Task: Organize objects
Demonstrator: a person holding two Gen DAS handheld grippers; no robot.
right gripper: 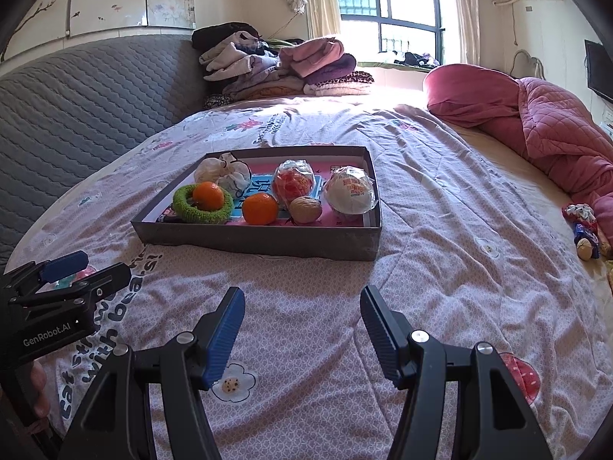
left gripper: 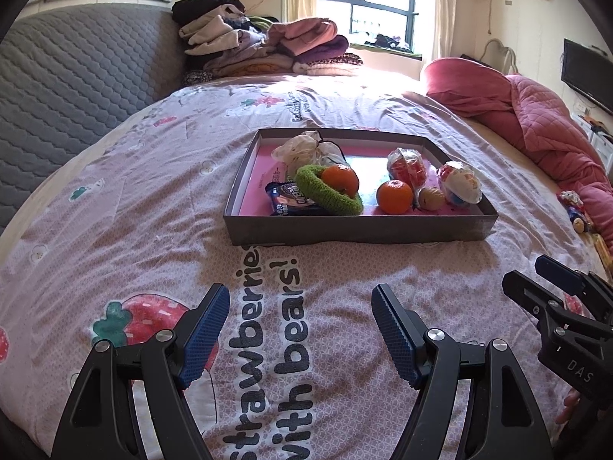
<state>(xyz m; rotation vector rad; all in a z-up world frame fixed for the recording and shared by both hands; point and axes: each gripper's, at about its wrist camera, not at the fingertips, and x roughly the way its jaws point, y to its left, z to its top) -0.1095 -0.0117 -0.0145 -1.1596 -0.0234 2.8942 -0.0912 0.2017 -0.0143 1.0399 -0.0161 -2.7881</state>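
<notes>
Both hand-held grippers, left (left gripper: 300, 299) and right (right gripper: 302, 299), hover wide and empty; next we collect bedside strays (right gripper: 584, 230) into the tray (right gripper: 268, 235).

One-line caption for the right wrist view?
Open right hand-held gripper faces a tray of tangerines and snacks on the bed.

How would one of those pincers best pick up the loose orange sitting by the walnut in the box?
Grip the orange across its widest part, coming from above with the right tool. It is round, and the walnut and green ring crowd its sides, so only its top is free.
</notes>
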